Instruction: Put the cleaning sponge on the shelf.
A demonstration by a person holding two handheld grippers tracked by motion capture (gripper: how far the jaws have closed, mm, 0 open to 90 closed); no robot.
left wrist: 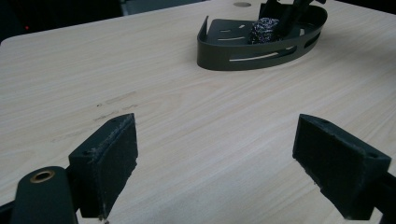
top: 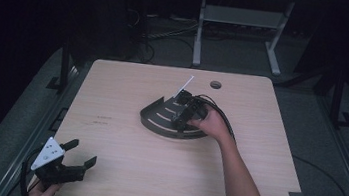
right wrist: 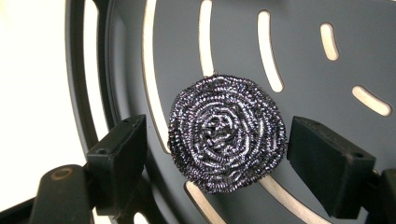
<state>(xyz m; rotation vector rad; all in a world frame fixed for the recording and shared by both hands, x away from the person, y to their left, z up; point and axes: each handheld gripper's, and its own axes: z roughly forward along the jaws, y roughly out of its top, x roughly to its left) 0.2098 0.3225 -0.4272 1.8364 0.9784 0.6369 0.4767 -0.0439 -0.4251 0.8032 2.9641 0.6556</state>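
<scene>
Right gripper (right wrist: pixel 212 154) is down inside the dark slotted tray (right wrist: pixel 322 79), jaws spread wide and straddling the steel wool scourer (right wrist: pixel 227 133). Scourer lies flat on the tray floor between the two pads, small gap on each side, nothing pinched. Left gripper (top: pixel 81 153) sits well off, at the near left table (top: pixel 120 152) edge, jaws also spread, holding nothing, pointing toward the tray.
</scene>
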